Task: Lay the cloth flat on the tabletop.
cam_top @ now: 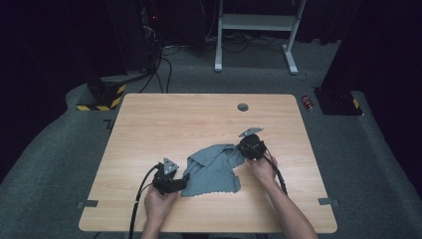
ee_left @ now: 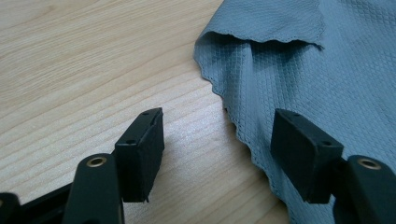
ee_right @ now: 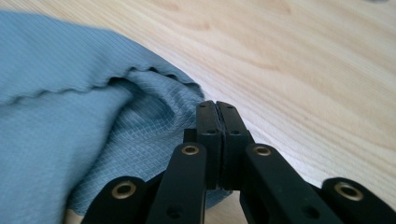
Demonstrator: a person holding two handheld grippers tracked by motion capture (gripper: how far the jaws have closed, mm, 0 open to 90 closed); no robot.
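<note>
No readable text or labels

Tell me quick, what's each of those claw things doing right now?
Left gripper: open, jaws astride the grey cloth's edge, not gripping.
Right gripper: shut, seemingly pinching the cloth's corner.

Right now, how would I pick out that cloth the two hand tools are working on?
Find the pale wooden table on the grey carpet. Toward its near edge, between the person's two hands, lies a crumpled blue-grey cloth with a fine grid weave and wavy edges. It is the one soft thing there; the right gripper sits at its edge with jaws shut, and the left gripper is open at its other side.
</note>
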